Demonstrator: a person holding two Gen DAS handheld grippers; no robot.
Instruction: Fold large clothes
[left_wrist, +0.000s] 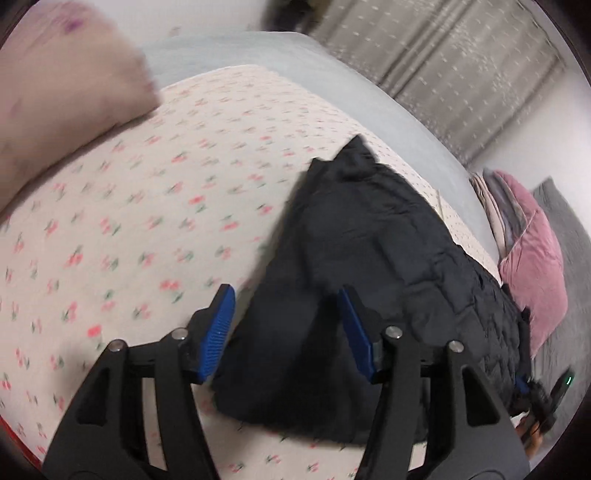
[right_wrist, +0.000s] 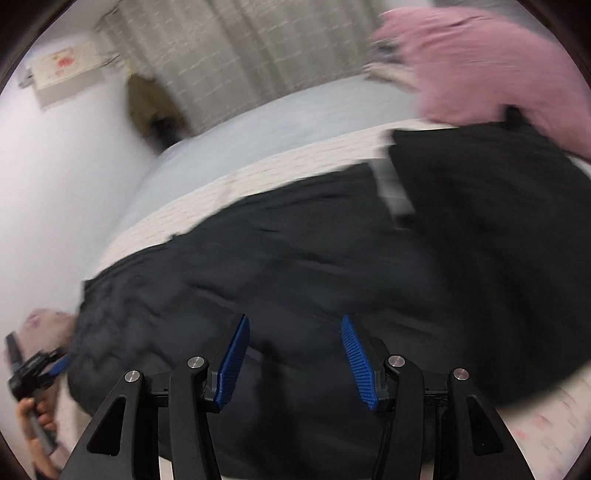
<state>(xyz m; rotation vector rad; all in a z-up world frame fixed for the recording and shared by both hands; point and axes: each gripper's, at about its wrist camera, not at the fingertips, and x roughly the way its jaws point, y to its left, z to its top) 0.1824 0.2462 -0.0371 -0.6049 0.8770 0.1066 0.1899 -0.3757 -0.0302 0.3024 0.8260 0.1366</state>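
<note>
A large black quilted garment (left_wrist: 369, 266) lies crumpled on a bed with a cream cherry-print sheet (left_wrist: 147, 206). My left gripper (left_wrist: 286, 299) is open, its blue pads just above the garment's near edge, holding nothing. In the right wrist view the same black garment (right_wrist: 332, 258) fills the middle. My right gripper (right_wrist: 295, 332) is open above it, holding nothing. The right gripper also shows at the lower right of the left wrist view (left_wrist: 535, 398), and the left gripper at the lower left of the right wrist view (right_wrist: 40, 365), held by a hand.
A beige pillow (left_wrist: 62, 96) lies at the far left of the bed. A pink pillow (left_wrist: 532, 266) and a grey one (left_wrist: 569, 236) sit beyond the garment. A pale blue cover (left_wrist: 295, 70) edges the bed. Grey curtains (left_wrist: 461, 62) hang behind.
</note>
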